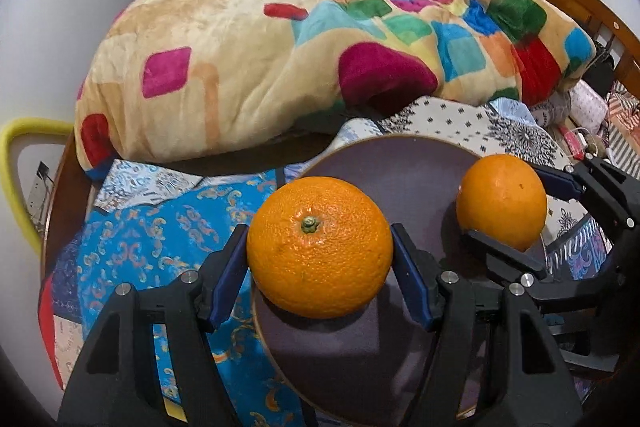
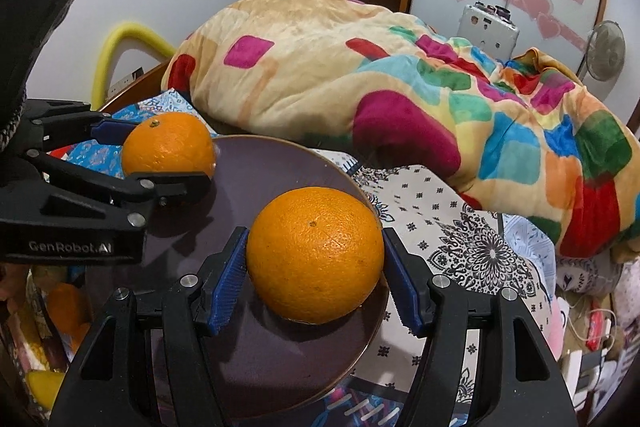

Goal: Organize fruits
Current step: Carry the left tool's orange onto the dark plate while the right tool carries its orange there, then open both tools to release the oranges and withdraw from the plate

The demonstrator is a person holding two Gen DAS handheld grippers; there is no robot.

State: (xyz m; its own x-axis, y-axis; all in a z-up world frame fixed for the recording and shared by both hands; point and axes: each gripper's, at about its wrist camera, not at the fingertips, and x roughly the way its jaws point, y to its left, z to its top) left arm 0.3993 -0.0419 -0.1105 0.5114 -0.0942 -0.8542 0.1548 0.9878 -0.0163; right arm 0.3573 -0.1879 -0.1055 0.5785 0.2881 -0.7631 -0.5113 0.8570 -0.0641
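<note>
Both grippers sit over the dark plate (image 1: 400, 163), each with an orange between its fingers. Seen from the left wrist, the left gripper (image 1: 320, 259) brackets the left orange (image 1: 319, 247), stem end up, over the plate's 9 o'clock rim; its blue pads (image 1: 230, 273) stand at about the fruit's full width, touching or just beside the peel, and I cannot tell whether they still press. The fruit appears to rest on the plate, with shadow directly beneath it. In the right wrist view the right gripper (image 2: 316, 267) frames the right orange (image 2: 315, 255) toward the plate's 3 o'clock edge, close to the rim. Its left pad meets the skin, but a thin gap seems to show at the right pad, so this gripper looks slightly wider than the fruit and probably not squeezing. Judging by this, the step in hand is setting both oranges down on the plate and letting go. To do it well, each fruit's weight should be fully on the plate before the fingers spread; the opening should be even on both sides so neither pad nudges the fruit, since oranges roll easily and both sit near the rim. Withdrawal should go straight back along the fingers, without sweeping sideways. Behind the plate, at 12 o'clock, lies a heaped multicoloured blanket (image 1: 280, 47) on the patterned bedsheet (image 1: 160, 227).
</note>
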